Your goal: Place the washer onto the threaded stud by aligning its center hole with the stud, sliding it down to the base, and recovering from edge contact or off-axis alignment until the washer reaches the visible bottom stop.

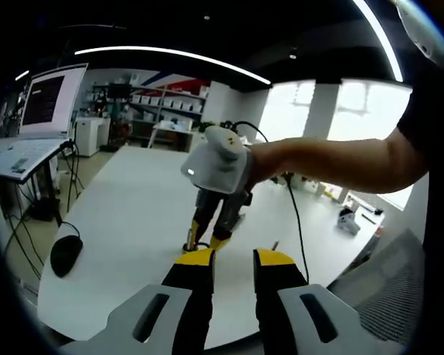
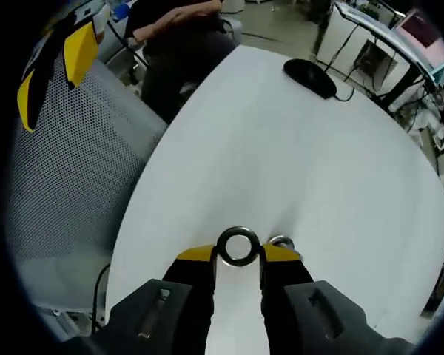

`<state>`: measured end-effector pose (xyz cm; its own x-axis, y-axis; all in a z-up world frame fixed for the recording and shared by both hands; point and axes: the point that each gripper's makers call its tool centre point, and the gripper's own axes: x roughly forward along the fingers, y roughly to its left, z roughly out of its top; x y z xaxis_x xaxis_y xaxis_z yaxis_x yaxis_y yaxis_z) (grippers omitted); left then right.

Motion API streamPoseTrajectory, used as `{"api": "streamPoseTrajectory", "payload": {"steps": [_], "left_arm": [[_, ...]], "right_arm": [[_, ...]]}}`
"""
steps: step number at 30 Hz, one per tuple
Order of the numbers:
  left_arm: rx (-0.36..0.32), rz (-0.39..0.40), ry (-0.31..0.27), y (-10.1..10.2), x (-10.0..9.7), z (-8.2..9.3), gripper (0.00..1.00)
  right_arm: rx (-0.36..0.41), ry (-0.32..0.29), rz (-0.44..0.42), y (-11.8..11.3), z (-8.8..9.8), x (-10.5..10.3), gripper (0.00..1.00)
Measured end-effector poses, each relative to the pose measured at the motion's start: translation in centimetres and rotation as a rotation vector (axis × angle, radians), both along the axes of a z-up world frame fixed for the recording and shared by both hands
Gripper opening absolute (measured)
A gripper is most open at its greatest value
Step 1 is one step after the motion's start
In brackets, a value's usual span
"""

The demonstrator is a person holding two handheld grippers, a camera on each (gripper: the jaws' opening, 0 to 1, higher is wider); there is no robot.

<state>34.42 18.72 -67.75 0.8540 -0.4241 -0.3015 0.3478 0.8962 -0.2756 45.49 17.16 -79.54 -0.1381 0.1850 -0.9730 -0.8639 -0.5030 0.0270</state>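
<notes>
**Washer in the jaws, stud just beside it**

Your right gripper [image 2: 237,255] was clenched on the washer [image 2: 237,246], the two yellow-tipped jaws pinching it by its rim from either side, so the ring lay flat to the camera with its center hole fully open. It hung low over the white table [image 2: 296,148]. Just to the right of the washer, touching or nearly touching its rim, sat the stud [image 2: 282,242] — seen almost end-on as a small grey round.

By my reading, you were at the alignment step, and the hole was off to one side of the stud. To do it well, you needed to shift the washer sideways until the stud top showed inside the hole, keep the ring level, then lower it. If the rim caught on the threads, a lift and re-center would have served better than pushing.

Your left gripper [image 1: 233,260] was released and held nothing — its jaws stood apart above the near table edge. In the left gripper view the right gripper [image 1: 206,242] pointed down at the table, well ahead. A black mouse [image 2: 309,77] lay at the far end of the table, well apart from the work.
</notes>
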Motion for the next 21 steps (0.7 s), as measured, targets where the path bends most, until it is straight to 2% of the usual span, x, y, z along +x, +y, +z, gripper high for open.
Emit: {"api": "streamPoseTrajectory", "payload": {"steps": [6, 14, 21], "left_arm": [[-0.001, 0.001, -0.001, 0.0, 0.0, 0.0, 0.18], [-0.001, 0.001, 0.0, 0.0, 0.0, 0.0, 0.18], [-0.001, 0.003, -0.001, 0.1, 0.0, 0.0, 0.18]], "right_arm": [[0.001, -0.033, 0.017, 0.1, 1.3, 1.2, 0.24], [-0.007, -0.068, 0.046, 0.0, 1.9, 2.4, 0.24], [-0.008, -0.104, 0.143, 0.1, 1.7, 3.4, 0.24]]}}
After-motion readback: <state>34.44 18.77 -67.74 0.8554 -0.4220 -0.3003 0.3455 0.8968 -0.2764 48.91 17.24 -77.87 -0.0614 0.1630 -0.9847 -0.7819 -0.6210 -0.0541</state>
